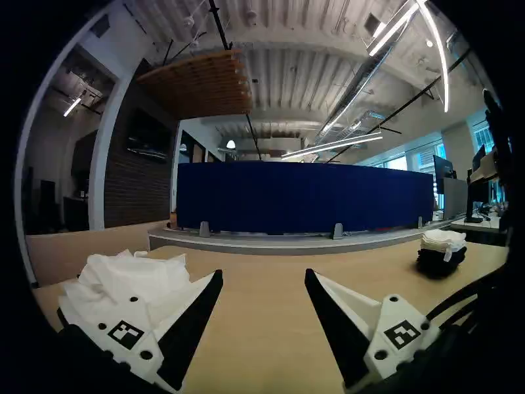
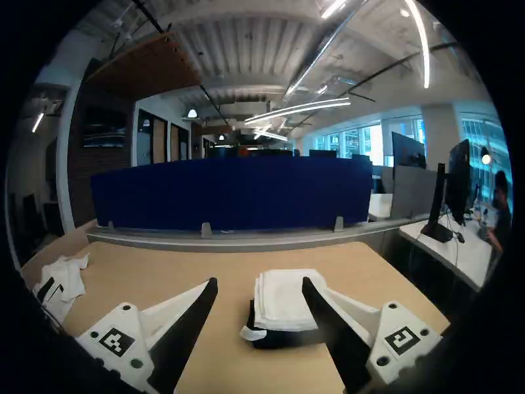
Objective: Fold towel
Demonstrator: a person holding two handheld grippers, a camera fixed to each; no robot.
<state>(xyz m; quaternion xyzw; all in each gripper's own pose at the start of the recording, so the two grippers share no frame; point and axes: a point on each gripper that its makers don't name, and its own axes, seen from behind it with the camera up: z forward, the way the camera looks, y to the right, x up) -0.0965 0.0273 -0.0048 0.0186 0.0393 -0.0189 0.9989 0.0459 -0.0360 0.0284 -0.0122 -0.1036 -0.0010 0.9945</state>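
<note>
Gaping left tongs (image 1: 262,272), right tongs (image 2: 259,281); crumpled towel (image 1: 131,272) near left.

No words, numbers or brand names can be read anywhere. The only markings are black-and-white square code tags (image 1: 125,333) on the fingers (image 1: 190,315), at lower frame.

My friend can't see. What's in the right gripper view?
The right claw is open over a wooden table, with a stack of folded towels, white on black, lying ahead between its fingers. A crumpled white towel sits at the table's left edge, and a blue divider stands behind.
</note>
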